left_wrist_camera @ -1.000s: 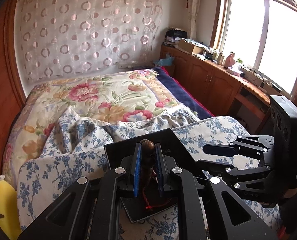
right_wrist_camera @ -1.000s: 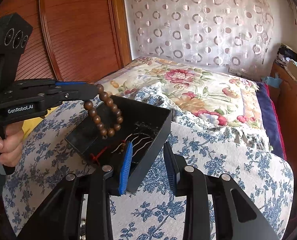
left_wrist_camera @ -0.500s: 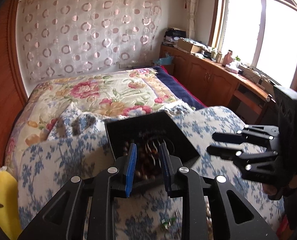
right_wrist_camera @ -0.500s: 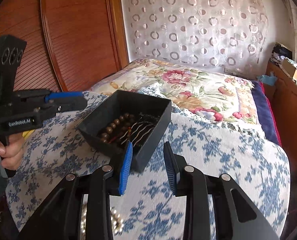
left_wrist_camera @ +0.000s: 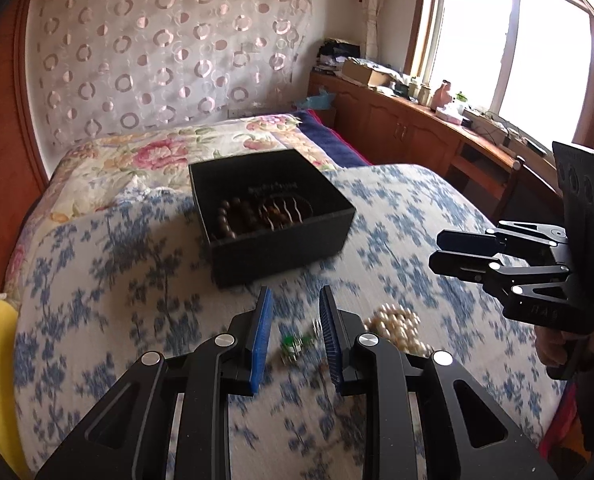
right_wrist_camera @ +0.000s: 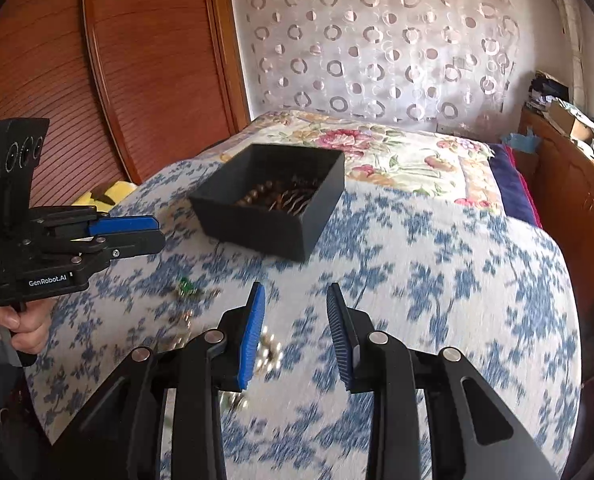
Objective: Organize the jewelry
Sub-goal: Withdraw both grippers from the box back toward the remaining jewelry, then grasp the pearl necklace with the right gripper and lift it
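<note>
Floral quilt [left_wrist_camera: 145, 160], circle-patterned curtain [right_wrist_camera: 377, 48], window [left_wrist_camera: 509, 40]

We hold two black grippers with blue finger pads. Our left gripper [left_wrist_camera: 295, 322] points forward, its jaws parted with nothing between them, both pads clear. Our right gripper [right_wrist_camera: 295, 322] also points forward with its jaws parted, holding nothing. Seen from the right wrist view, our left hand [right_wrist_camera: 15, 326] wraps the handle of the left gripper, fingers curled on the trigger.
</note>
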